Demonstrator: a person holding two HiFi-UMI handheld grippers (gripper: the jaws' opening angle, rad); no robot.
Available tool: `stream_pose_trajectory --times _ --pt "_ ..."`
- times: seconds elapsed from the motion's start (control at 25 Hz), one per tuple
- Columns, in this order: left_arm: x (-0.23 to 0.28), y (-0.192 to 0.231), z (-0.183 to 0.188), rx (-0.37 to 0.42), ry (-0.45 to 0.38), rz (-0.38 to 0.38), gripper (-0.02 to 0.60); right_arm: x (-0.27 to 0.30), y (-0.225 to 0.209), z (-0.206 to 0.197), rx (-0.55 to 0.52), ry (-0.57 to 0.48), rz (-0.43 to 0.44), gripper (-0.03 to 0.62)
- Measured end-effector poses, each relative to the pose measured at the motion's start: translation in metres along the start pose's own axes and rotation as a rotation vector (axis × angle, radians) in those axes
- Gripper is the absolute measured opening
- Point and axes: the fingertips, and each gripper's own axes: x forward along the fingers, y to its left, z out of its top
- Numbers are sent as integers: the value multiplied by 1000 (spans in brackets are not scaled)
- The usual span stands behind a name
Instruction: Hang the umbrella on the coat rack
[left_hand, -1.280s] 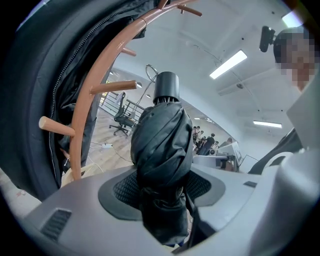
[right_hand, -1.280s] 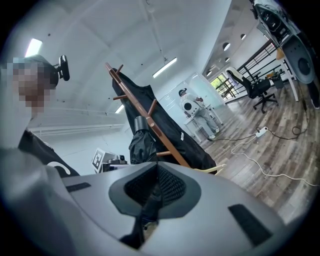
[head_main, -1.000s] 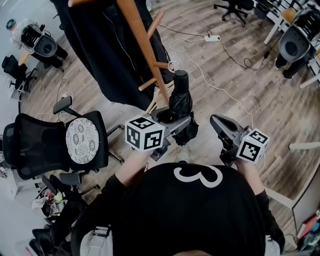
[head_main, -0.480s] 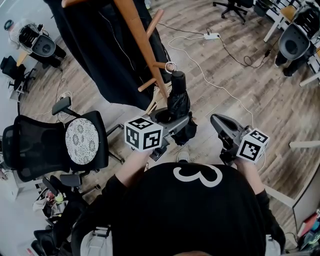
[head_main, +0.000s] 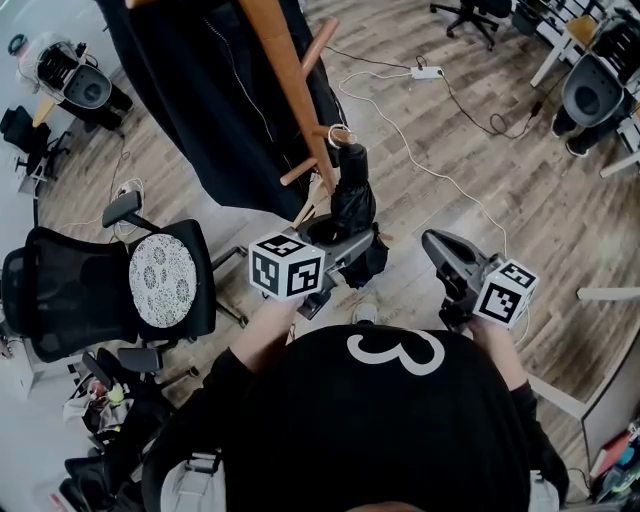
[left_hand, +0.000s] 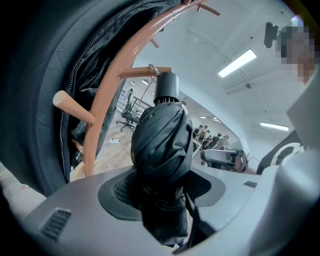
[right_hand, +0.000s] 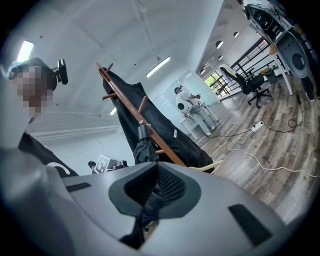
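Firstly, at the far left of the head view I note a black mesh office chair (head_main: 60, 290) with a round white patterned cushion (head_main: 160, 280) on its seat, standing on the grey-brown wood-plank floor (head_main: 520, 190). To its right a long black zipped coat (head_main: 200, 90) hangs from the orange-brown wooden coat rack (head_main: 285, 80), whose pole runs slanted across the upper middle of the picture.

Next, the task item: the folded black fabric umbrella (head_main: 352, 200) stands close against the rack's pole, handle end uppermost. Its cylindrical black handle (left_hand: 166, 87) sits directly beneath a short wooden peg (left_hand: 142, 72). The thin loop (head_main: 340, 133) at the handle's top appears to lie over that peg, though I cannot confirm that it carries any weight.

The left gripper (head_main: 340, 240) is clamped on the umbrella's bundled canopy. Its own view shows both ribbed pads pressed into the fabric, the jaws standing wide around the bundle.

Further right, the right gripper (head_main: 437, 245) is held well apart from the umbrella and the rack. Its view shows the jaws brought together at the tips with nothing gripped.

Beyond it, a white cable (head_main: 440, 170) trails across the floor to a white power strip (head_main: 425, 73).
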Motion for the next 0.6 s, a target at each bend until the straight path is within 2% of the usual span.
stream_pose_trajectory --times 0.6 --pt "-7 33 2 -8 -18 44 253 17 -1 6 11 3 10 26"
